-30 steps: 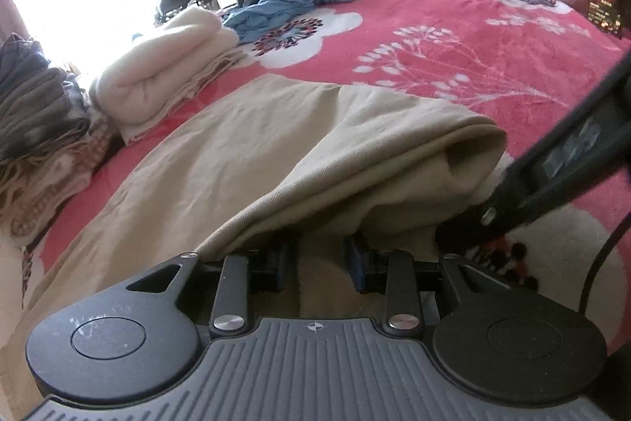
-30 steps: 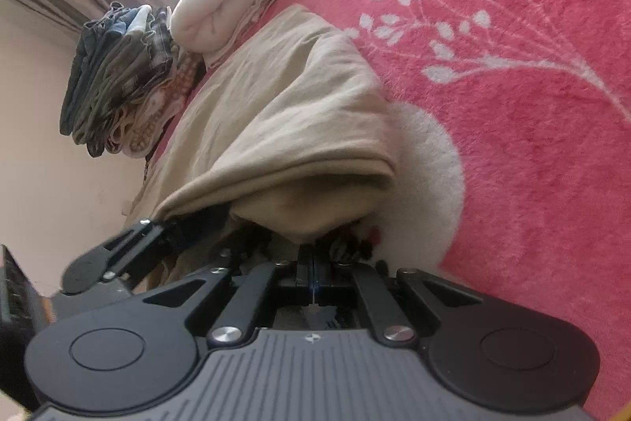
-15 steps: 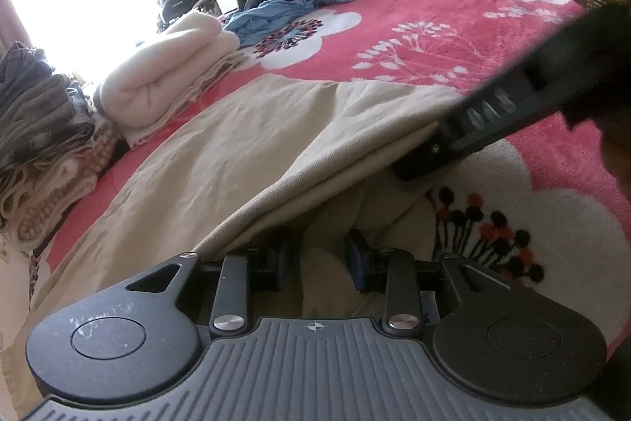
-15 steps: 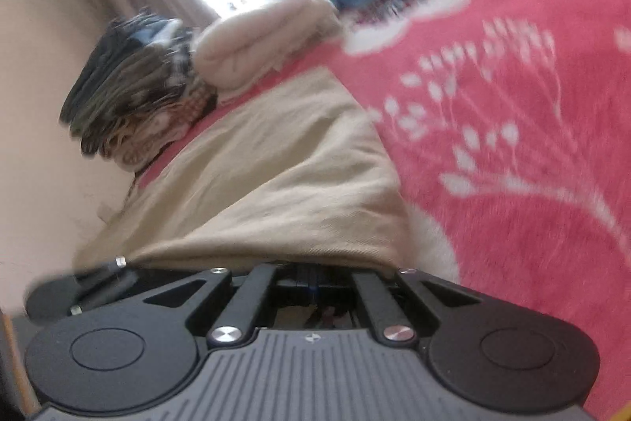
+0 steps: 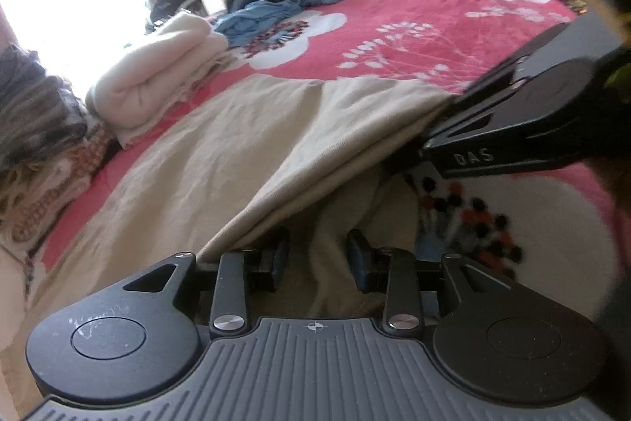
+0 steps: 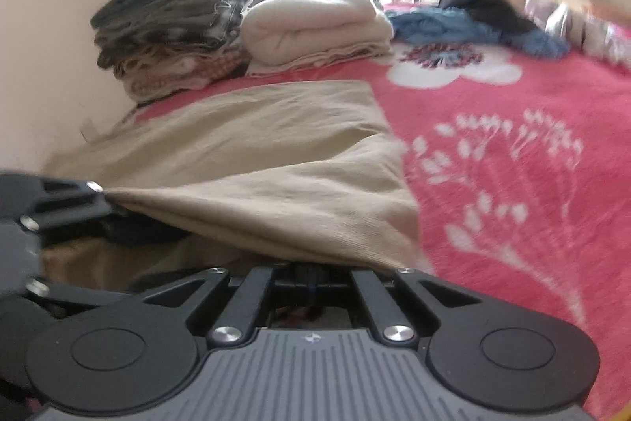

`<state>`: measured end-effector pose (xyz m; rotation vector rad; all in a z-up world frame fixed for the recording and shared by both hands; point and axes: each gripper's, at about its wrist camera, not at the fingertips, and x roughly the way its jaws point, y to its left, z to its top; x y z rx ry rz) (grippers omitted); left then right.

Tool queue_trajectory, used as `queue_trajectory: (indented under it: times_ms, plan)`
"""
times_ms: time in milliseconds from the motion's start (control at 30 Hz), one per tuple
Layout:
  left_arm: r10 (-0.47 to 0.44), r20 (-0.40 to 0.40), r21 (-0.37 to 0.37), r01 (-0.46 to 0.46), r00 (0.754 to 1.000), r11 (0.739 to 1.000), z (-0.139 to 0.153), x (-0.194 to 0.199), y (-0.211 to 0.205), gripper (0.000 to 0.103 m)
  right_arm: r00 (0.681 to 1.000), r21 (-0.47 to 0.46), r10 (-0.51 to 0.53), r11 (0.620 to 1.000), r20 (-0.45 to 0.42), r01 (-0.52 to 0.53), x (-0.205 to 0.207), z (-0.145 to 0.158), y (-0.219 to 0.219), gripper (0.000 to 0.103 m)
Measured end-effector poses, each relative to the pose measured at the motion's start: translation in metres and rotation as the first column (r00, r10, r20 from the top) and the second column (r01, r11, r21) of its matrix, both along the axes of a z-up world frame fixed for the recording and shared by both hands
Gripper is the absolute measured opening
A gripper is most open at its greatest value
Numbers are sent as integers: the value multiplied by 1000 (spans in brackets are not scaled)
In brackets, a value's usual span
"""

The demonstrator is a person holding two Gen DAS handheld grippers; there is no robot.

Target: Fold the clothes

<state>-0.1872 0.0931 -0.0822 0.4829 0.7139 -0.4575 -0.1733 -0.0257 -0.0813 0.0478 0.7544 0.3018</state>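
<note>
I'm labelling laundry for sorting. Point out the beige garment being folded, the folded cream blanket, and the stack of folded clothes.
beige garment (image 6: 252, 145): right wrist view, its flat upper layer.
folded cream blanket (image 6: 315, 22): right wrist view, rolled front.
stack of folded clothes (image 6: 169, 26): right wrist view, middle layers.

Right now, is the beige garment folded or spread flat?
Partly folded: the beige garment lies doubled over itself, its near edge lifted off the bed by both grippers.

garment (image 6: 252, 152) on bed (image 6: 512, 129), folded stacks (image 6: 169, 26) behind
</note>
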Motion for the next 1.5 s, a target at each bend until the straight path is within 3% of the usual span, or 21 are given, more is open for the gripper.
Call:
queue_trajectory:
  times_ms: [167,267,367,500,667,767,833,967,1100,1200,1233,1333,1367,1433,1500]
  plan:
    - [-6,-118,-138,-10,993,990,27,-12,32,35,1000,-11,-5,1000,2,5,1,-4,-3,0]
    - [26,-173,-239,-68,985,969,47,-20,60,35,1000,-53,2,999,10,-1,-2,-3,-2,0]
    - [63,-183,-295,-116,981,948,60,-25,78,35,999,-21,-27,999,-26,26,-6,1,-8,0]
    - [101,-153,-277,-140,983,951,62,-26,79,35,998,85,-33,996,-55,37,-15,17,-15,6]
    - [109,-125,-281,-140,986,949,60,-22,77,35,992,206,91,976,-92,-70,-18,31,-11,5]
    - [103,-107,-287,-129,989,949,61,-18,73,35,965,271,171,956,-197,-114,-1,18,-1,5]
    - [99,-94,-284,-122,991,951,61,-16,72,35,957,262,168,960,-237,-103,12,3,6,5]
    - [93,-73,-261,-109,993,959,60,-12,70,35,966,323,138,944,-219,-62,30,-14,9,4]
    - [58,-68,-212,-71,996,975,52,-6,64,36,986,290,140,951,-92,-108,21,-22,13,0]
    - [36,-71,-171,-48,997,984,42,-4,57,36,986,239,147,963,-76,-125,14,-15,11,0]
    - [30,-66,-156,-40,997,987,40,-4,55,36,986,216,148,968,-82,-127,12,-8,9,3]
    - [26,-54,-144,-33,998,989,40,-9,55,36,982,159,161,977,-97,-145,5,15,0,28]
    - [27,-50,-144,-34,998,989,41,-11,56,36,979,149,177,976,-101,-161,1,25,-5,31]
    - [29,-38,-137,-34,999,990,44,-13,57,36,971,133,217,970,-97,-204,-5,47,-14,31]
    - [35,-22,-123,-37,999,992,45,-15,59,36,964,117,261,960,-40,-255,-13,71,-22,31]
